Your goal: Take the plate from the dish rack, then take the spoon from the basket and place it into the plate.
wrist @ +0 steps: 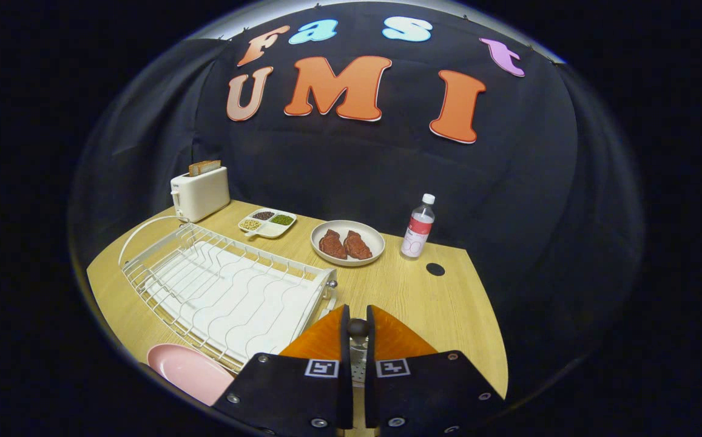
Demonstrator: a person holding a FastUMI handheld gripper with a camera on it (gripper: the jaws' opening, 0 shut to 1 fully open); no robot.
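presently: gripper (357, 340) closed, fingers clamped on dark-knobbed metal spoon handle (358, 328); round pink plastic plate (188, 370) on wooden table (435, 303), beside white wire dish rack (229, 291); spoon to be carried level, released low over plate

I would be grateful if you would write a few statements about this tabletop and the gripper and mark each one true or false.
1. The pink plate lies flat on the table, beside the dish rack. True.
2. The gripper is wide open with nothing between its fingers. False: the fingers are closed on a dark rounded handle end.
3. The white plate beyond the rack holds two brownish-red pieces of food. True.
4. The bottle lies on its side. False: it stands upright, next to the white plate.
5. The toaster has bread in its slots. True.
6. The dish rack holds a stack of bowls. False: no dishes sit in it.
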